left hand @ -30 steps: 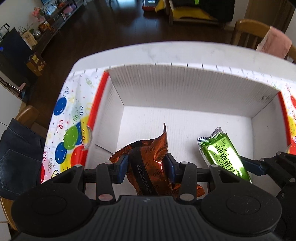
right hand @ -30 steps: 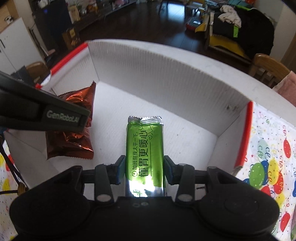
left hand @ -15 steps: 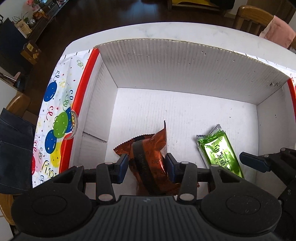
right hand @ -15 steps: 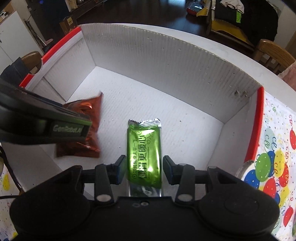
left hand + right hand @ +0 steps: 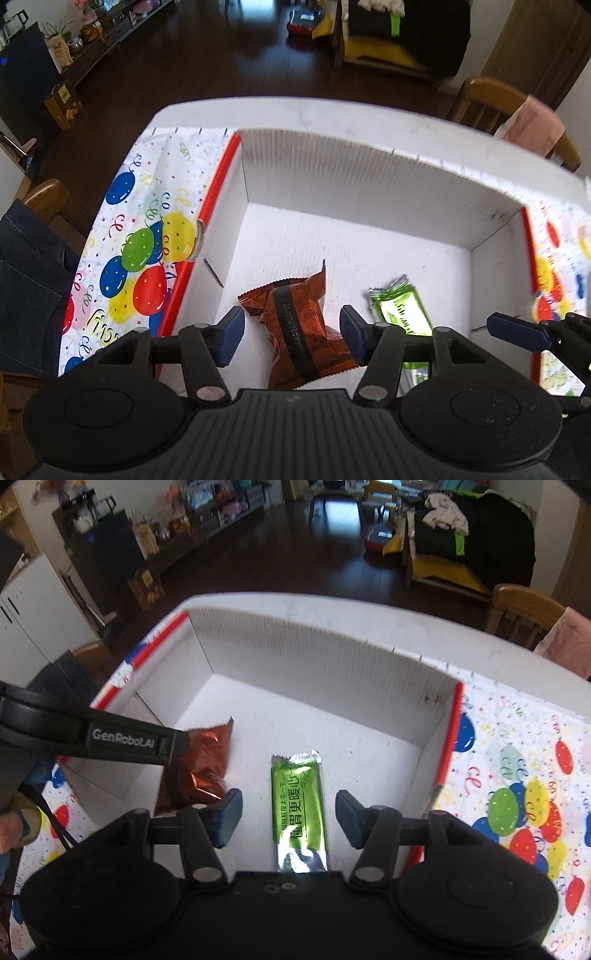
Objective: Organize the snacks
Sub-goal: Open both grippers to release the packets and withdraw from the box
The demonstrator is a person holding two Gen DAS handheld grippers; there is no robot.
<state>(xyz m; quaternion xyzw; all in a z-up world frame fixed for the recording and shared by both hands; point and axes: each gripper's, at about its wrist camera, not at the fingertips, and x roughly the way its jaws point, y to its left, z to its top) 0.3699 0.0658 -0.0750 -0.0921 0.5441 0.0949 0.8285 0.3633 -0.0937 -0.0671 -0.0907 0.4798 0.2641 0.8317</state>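
Both packets released — hand-held grippers wide.

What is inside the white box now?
Two snacks lie on the floor of the white box: a brown packet and a green bar. The grippers' bodies cover its near edge.

Living room with dark floor, seen past a white table

A dark glossy wooden floor fills the upper middle of both views. A long low shelf crowded with small items runs along the upper left, beside a white cabinet at left. A yellow frame heaped with black clothes stands upper right; a wooden chair draped with pink cloth sits at right.
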